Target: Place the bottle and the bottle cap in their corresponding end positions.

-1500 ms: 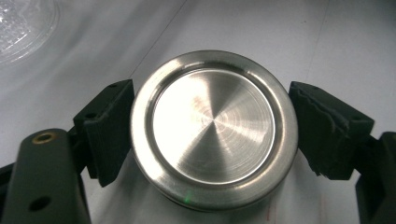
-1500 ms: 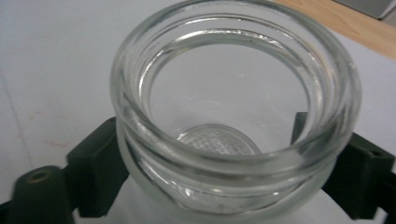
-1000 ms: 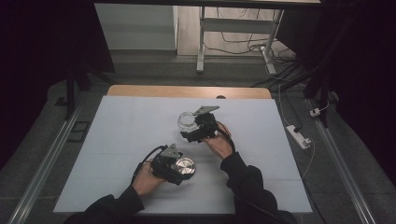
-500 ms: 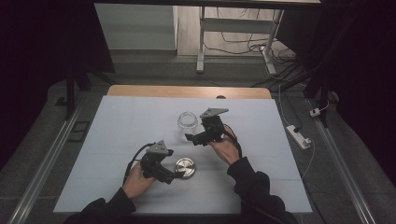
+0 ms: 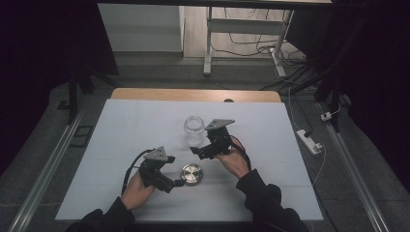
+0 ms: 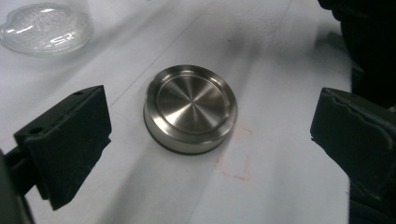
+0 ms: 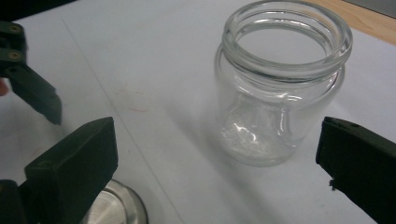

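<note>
I wear dark long sleeves on both arms. My left gripper (image 5: 176,182) and right gripper (image 5: 195,151) are black, each topped by a grey three-cornered plate and trailing a black cable. My jaws are blocky, matte black, with small screw holes.

High view overhead facing forward, gripper views close, sharing lid (image 6: 190,108)
</note>
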The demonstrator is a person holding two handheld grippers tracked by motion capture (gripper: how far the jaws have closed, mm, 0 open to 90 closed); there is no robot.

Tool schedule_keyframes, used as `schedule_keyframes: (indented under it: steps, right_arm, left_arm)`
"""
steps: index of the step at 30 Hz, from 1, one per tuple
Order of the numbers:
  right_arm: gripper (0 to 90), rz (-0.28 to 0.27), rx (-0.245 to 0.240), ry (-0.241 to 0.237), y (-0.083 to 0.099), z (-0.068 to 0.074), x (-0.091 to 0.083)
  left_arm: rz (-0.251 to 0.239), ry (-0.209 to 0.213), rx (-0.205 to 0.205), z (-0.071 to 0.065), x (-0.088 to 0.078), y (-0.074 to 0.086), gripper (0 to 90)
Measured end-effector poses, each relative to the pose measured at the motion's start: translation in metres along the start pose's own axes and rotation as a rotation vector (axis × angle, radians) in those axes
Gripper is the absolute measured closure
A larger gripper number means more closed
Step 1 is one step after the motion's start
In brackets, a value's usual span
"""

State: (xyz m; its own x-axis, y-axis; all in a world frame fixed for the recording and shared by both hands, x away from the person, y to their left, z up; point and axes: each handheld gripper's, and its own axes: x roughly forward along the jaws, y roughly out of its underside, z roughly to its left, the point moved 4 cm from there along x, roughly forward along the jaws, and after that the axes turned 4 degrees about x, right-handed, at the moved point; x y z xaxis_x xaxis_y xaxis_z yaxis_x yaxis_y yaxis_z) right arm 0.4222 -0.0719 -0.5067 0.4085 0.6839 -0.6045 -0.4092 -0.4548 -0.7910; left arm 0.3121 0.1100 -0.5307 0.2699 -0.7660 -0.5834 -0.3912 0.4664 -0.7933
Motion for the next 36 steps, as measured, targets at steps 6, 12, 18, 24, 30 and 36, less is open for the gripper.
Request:
schedule_keyframes:
  steps: [6, 12, 18, 24, 30, 36]
  right_arm:
    - [0.0, -0.024, 0.011, -0.026, 0.002, 0.008, -0.009]
    - [0.0, -0.027, -0.001, -0.036, 0.006, 0.016, -0.017]
    - [0.0, -0.019, 0.017, -0.042, 0.014, 0.019, -0.026]
    - [0.0, 0.02, 0.029, -0.029, 0.023, 0.023, -0.035]
    - [0.0, 0.028, 0.036, -0.027, 0.029, 0.026, -0.042]
    - [0.0, 0.008, 0.043, -0.018, 0.035, 0.026, -0.054]
  left_arm:
    - [-0.014, 0.014, -0.01, 0.0, -0.008, 0.005, 0.0]
    - [-0.017, 0.024, -0.028, -0.001, -0.016, 0.008, 0.0]
    - [-0.018, 0.012, -0.03, -0.004, -0.023, 0.013, 0.0]
    - [-0.005, -0.02, -0.007, -0.006, -0.029, 0.018, 0.0]
    - [-0.009, -0.041, -0.008, -0.006, -0.037, 0.024, 0.0]
    - [-0.019, -0.059, -0.022, -0.007, -0.047, 0.03, 0.0]
